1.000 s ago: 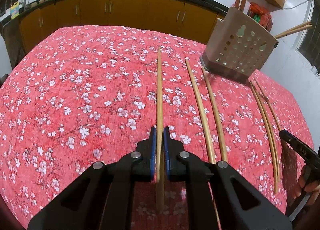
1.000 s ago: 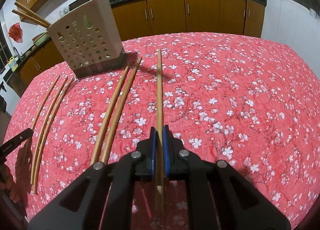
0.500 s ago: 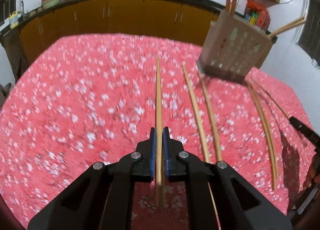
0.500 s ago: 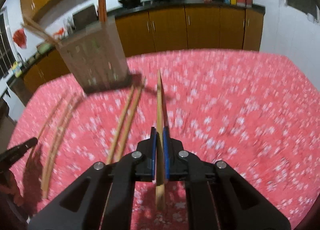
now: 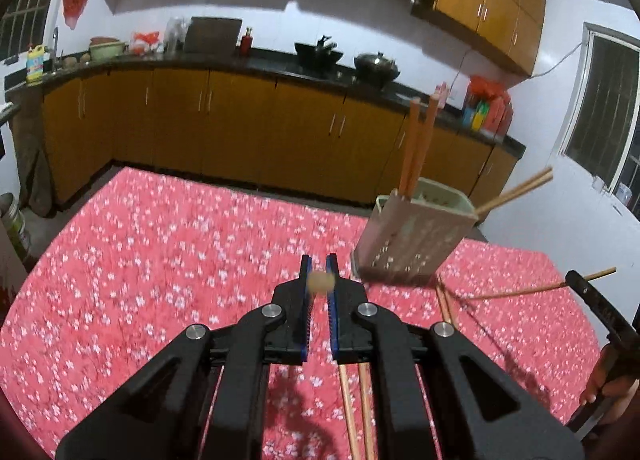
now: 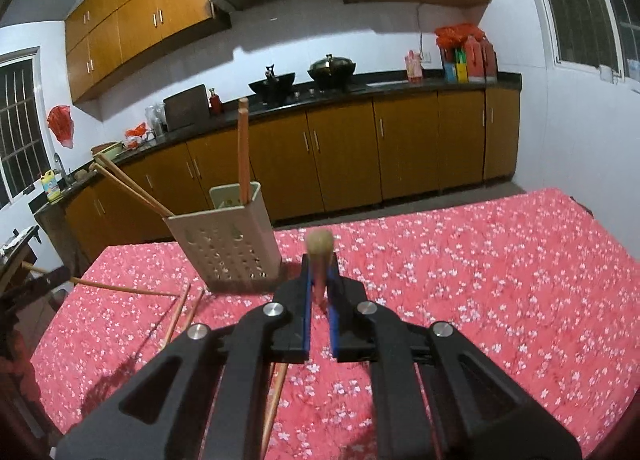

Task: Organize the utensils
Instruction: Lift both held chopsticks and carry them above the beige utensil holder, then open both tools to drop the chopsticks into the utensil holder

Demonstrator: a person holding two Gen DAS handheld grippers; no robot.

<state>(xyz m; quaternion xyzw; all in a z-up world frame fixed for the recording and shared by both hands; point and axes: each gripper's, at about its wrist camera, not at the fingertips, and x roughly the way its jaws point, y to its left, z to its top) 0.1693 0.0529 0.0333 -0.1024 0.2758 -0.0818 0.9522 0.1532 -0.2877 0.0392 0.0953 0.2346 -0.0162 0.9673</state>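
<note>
My left gripper [image 5: 319,280] is shut on a wooden chopstick [image 5: 321,281], seen end-on, lifted above the table. My right gripper [image 6: 319,280] is shut on another chopstick [image 6: 319,249], its butt end tilted toward the camera. A beige perforated utensil holder [image 5: 412,238] stands on the table ahead and right of the left gripper, with several chopsticks in it; it shows left of centre in the right wrist view [image 6: 226,244]. The right gripper shows at the left view's right edge [image 5: 588,288] holding its chopstick [image 5: 516,292]. Two loose chopsticks [image 5: 354,412] lie on the cloth.
The table wears a red floral cloth [image 5: 160,260]. Two loose chopsticks [image 6: 182,314] lie near the holder's base. Brown kitchen cabinets [image 6: 360,156] and a counter with woks stand beyond the table's far edge.
Both grippers have lifted their chopsticks off the cloth and tipped up, so the chopsticks now point toward the cameras. The holder looks nearer and more upright in both views.
</note>
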